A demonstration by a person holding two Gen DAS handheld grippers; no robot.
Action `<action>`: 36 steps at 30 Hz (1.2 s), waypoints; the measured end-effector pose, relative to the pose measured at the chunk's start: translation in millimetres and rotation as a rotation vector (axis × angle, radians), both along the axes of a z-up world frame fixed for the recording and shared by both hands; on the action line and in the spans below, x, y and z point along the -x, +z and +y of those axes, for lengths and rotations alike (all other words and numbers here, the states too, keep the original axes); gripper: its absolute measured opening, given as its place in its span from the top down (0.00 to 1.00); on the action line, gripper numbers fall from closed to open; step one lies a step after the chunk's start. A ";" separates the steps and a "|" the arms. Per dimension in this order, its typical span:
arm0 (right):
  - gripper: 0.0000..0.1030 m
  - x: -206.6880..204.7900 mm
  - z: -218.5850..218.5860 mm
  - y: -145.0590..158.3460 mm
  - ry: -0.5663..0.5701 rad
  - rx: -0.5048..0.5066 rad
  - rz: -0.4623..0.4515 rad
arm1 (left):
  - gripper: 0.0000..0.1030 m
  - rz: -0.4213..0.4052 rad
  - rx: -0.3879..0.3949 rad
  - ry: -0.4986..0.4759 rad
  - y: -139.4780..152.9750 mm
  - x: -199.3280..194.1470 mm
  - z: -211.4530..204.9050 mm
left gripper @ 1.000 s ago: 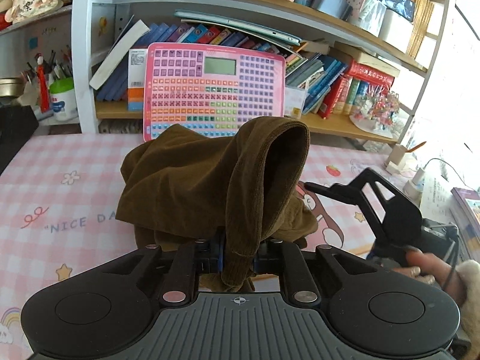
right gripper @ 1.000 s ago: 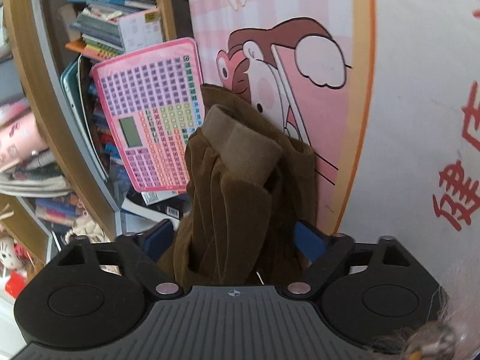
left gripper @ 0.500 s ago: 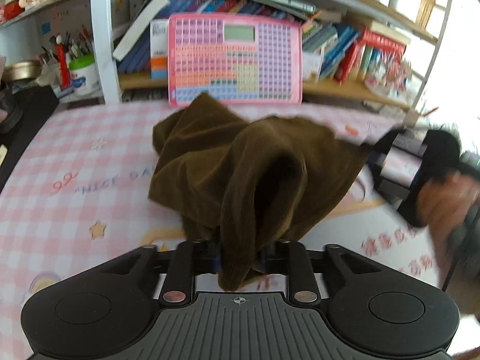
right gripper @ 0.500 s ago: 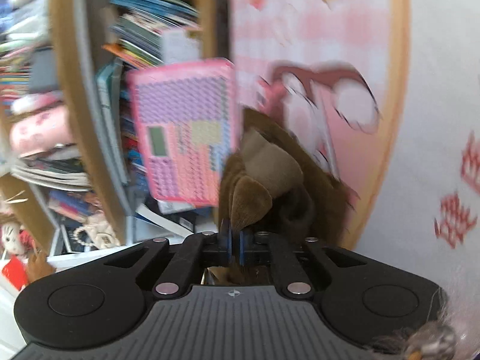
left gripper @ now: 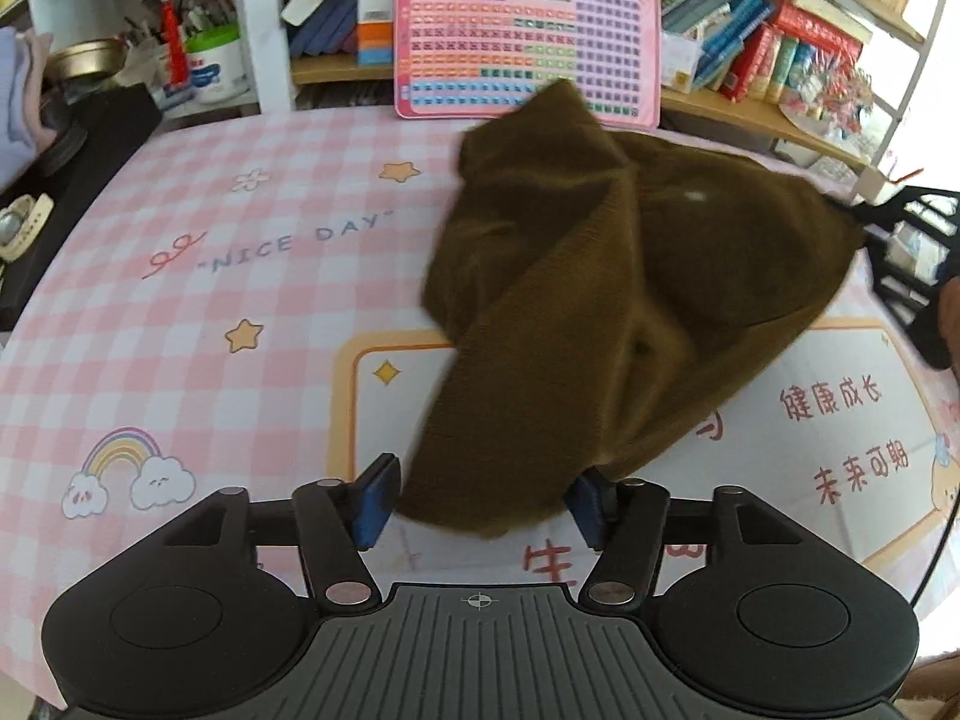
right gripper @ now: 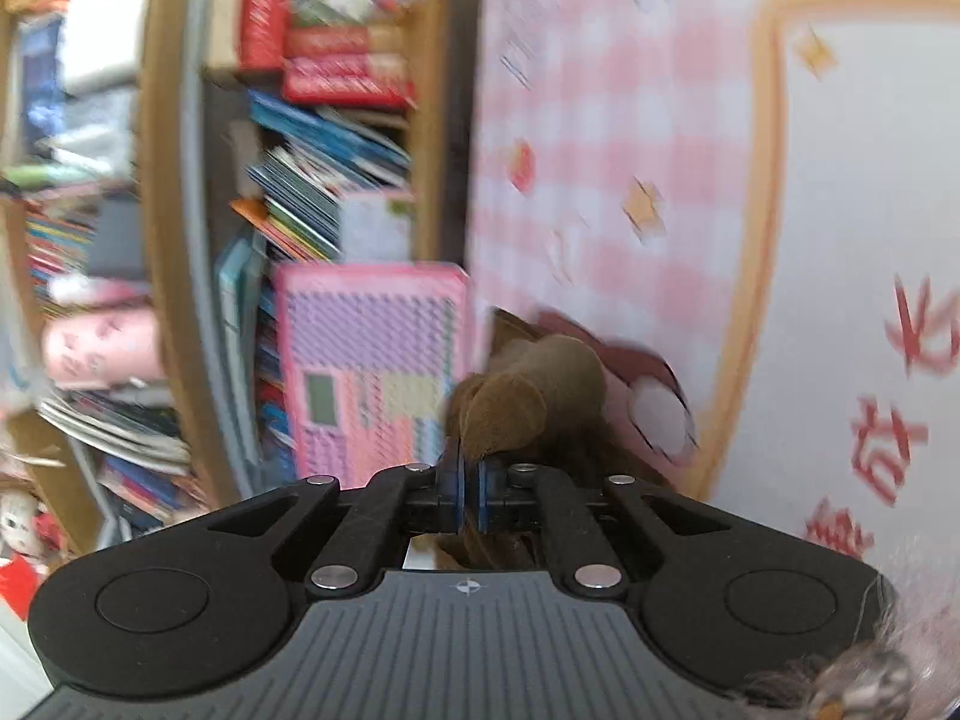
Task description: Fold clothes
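While the brown garment (left gripper: 606, 276) hangs bunched above the pink checked tablecloth (left gripper: 180, 312), only one gripper has hold of it.

From where I stand, the left gripper (left gripper: 480, 504) has its blue-padded fingers (left gripper: 375, 501) spread wide, a loose flap of the cloth drooping between them without being pinched. The right gripper (right gripper: 469, 483) has its fingers pressed together on a fold of the same garment (right gripper: 516, 402), and in the left wrist view it shows at about 3 o'clock, at the corner of the cloth, which is stretched out toward it. At 12 o'clock behind the garment a pink keyboard toy (left gripper: 528, 30) leans against a bookshelf (left gripper: 780, 42) full of books. The right wrist view is blurred and tipped sideways.
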State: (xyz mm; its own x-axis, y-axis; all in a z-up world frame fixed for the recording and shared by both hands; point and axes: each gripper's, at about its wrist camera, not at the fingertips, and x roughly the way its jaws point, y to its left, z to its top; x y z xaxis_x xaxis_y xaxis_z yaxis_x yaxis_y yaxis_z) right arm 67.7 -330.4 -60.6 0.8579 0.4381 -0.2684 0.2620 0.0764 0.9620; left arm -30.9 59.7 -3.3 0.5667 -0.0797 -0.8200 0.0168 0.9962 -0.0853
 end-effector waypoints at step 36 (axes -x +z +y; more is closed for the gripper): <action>0.91 41.8 306.2 15.8 1.082 0.808 -0.052 | 0.40 -0.096 0.080 0.125 1.2 -15.4 135.6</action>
State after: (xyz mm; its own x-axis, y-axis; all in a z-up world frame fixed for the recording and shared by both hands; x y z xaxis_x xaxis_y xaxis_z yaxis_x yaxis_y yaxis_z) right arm 26.0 -24.2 -44.8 0.2030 0.6318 -0.7481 -0.3243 0.7643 0.5574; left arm -15.5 195.2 -2.1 0.6515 -0.0671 -0.7557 -0.0946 0.9811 -0.1686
